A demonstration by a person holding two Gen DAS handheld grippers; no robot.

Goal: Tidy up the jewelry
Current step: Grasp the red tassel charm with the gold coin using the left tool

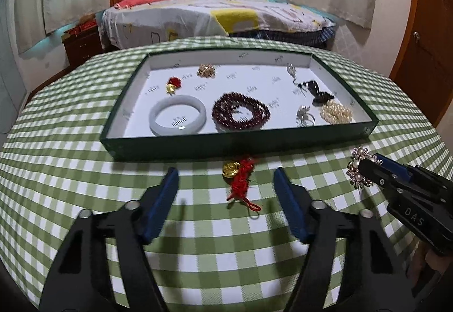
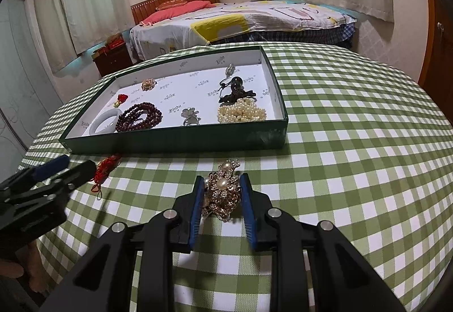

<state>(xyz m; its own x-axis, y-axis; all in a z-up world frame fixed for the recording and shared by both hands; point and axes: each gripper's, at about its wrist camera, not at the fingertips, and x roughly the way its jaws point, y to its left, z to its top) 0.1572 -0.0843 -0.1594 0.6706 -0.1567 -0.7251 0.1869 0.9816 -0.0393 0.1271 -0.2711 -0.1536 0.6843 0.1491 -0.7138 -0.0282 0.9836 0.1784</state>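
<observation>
Gripping the pearl brooch (image 2: 223,193) by its lumpy edges in the right gripper (image 2: 222,193), just before the green tray (image 2: 175,139); risking a slip on lifting over its wall; hovering unclenched, the left gripper (image 1: 226,190) around the red knot charm (image 1: 240,179), risking snagged cords.

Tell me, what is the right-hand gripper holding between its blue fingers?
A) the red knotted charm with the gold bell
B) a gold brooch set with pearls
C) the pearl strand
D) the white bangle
B: the right gripper is closed on the gold pearl brooch, above the checked tablecloth in front of the green tray.
</observation>
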